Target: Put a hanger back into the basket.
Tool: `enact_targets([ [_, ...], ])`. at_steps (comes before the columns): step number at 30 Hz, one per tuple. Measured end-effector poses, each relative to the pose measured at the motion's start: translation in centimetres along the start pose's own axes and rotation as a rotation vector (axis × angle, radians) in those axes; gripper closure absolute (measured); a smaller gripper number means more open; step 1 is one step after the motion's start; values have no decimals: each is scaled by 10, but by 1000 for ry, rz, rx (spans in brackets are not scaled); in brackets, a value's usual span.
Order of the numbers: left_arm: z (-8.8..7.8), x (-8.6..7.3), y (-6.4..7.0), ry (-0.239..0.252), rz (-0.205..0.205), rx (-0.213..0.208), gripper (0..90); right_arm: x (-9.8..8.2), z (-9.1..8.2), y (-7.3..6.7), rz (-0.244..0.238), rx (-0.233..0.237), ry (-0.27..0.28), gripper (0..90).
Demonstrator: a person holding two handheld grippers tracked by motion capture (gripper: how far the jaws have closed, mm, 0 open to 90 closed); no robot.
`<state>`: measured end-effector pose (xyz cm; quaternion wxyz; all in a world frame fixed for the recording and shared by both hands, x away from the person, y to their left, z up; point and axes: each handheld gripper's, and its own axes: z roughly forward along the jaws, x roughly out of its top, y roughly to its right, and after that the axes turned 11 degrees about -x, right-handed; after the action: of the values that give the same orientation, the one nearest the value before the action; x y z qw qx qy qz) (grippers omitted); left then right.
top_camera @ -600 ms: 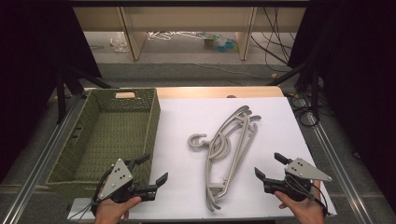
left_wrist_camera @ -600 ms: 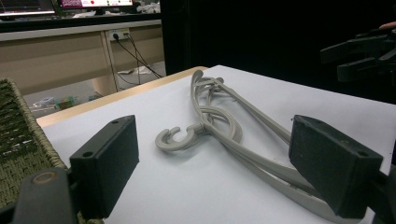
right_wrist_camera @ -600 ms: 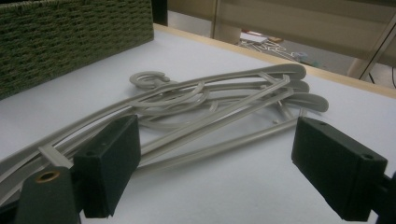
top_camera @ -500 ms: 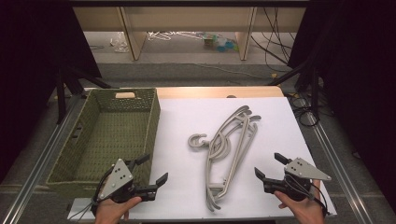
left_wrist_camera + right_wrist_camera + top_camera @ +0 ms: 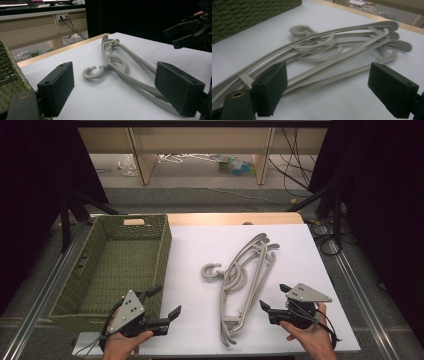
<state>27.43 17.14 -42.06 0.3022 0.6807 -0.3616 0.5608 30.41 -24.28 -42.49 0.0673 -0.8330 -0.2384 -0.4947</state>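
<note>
White table top (image 5: 200, 245) with a wooden strip along its far edge, dark curtains to either side, desks and loose cables on the floor beyond. Near the middle of the white sheet, a stack of grey plastic hangers (image 5: 243, 279), lying flat and overlapped, hooks curled toward the left, arms running from the near edge toward the far right. To the right of the stack's near end, just beside it and not touching, the right gripper (image 5: 270, 300), held low in a hand, jaws standing wide apart with nothing between them. Seen along those jaws in the right gripper view, the hangers (image 5: 332, 47) ahead of the pads and spreading across the gap, one end passing behind the left pad, no contact visible. On the other side of the stack and farther from it, the left gripper (image 5: 165, 304), also hand-held, jaws likewise spread wide and bare, pointed toward the hangers. In the left gripper view, the hangers (image 5: 117, 65) beyond and between the two pads, hook end nearest the middle, white surface separating pads and plastic. Left of that gripper, a green woven basket (image 5: 162, 245) standing along the table's left side, well apart from the stack.
</note>
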Motion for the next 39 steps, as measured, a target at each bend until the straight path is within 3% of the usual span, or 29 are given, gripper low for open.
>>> enact_targets([
  [2, 0, 0, 0, 0, 5, 0, 159, 5, 5, -9, -29, 16, -28, 174],
  [9, 1, 0, 0, -2, 9, -1, 159, 14, 24, -31, -45, 71, -97, 198],
  [17, 1, 0, 0, -6, 12, -5, 159, 26, 53, -71, -142, 141, -191, 192],
  [23, 1, 0, 1, -3, 5, -9, 158, 30, 79, -97, -212, 146, -242, 189],
  [24, 1, 0, 1, 2, 0, -11, 159, 31, 82, -100, -217, 156, -274, 189],
  [25, 1, 0, 1, 3, -3, -9, 159, 30, 87, -103, -226, 145, -271, 190],
  [26, 1, 0, 1, -1, 11, -11, 159, 30, 88, -106, -224, 151, -314, 197],
  [30, 0, 1, 0, 5, 6, -9, 159, 29, 98, -108, -247, 139, -340, 264],
  [35, 1, 0, 1, 2, 9, -12, 158, 31, 100, -102, -184, 158, -369, 348],
  [39, 0, 0, 2, -2, 8, -15, 159, 32, 98, -99, -171, 190, -400, 436],
])
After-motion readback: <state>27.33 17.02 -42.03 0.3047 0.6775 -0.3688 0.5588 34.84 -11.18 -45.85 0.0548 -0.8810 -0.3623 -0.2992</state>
